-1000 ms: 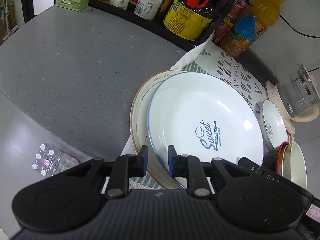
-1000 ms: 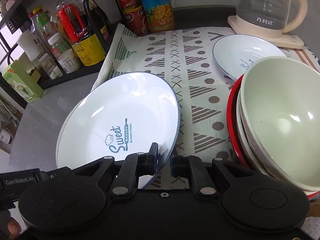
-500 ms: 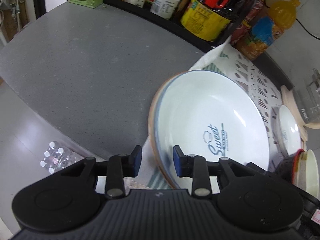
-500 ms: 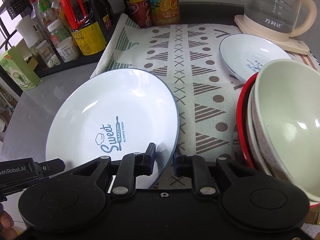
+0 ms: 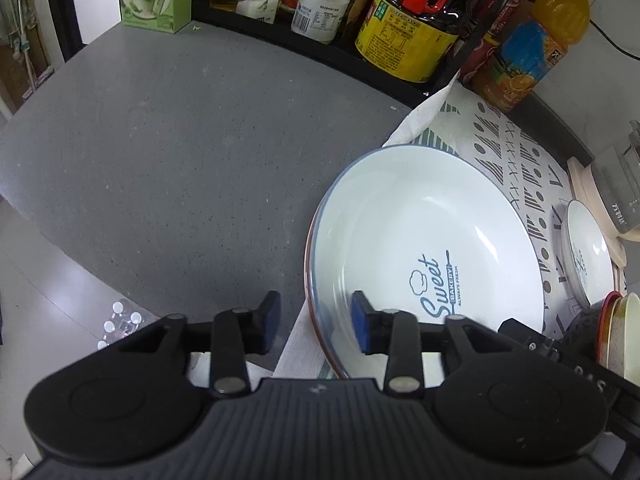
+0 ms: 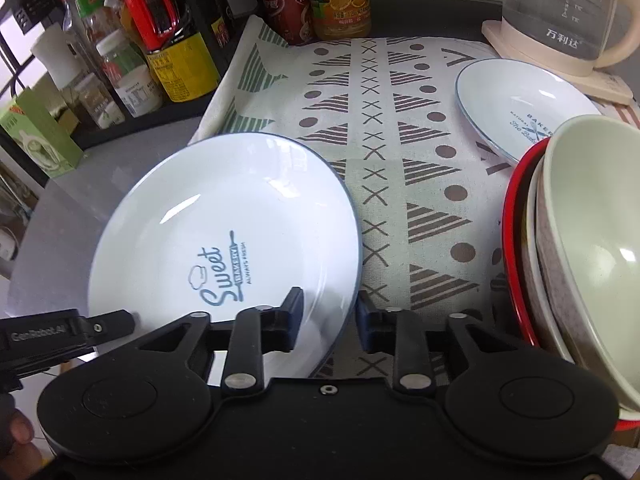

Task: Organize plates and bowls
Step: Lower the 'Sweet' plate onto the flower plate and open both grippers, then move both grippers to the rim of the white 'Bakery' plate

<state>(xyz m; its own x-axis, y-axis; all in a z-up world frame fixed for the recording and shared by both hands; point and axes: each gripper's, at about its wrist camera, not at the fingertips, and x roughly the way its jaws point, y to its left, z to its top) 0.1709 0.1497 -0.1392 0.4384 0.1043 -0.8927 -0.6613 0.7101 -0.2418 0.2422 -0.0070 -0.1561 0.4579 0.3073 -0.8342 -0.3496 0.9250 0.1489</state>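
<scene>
A large white plate [image 5: 432, 248] printed "Sweet Bakery" sits nested on a brown-rimmed plate [image 5: 310, 280] at the edge of a patterned cloth [image 6: 400, 152] on a grey worktop [image 5: 180, 152]. The left gripper [image 5: 314, 322] is wide open, its fingers either side of the stacked rims, gripping nothing. The right gripper [image 6: 330, 320] is also open, straddling the white plate's opposite rim. To the right stand nested bowls [image 6: 592, 248], a smaller white plate [image 6: 520, 108] and a glass kettle [image 6: 568, 12]. Bottles [image 6: 168, 52] line the back.
</scene>
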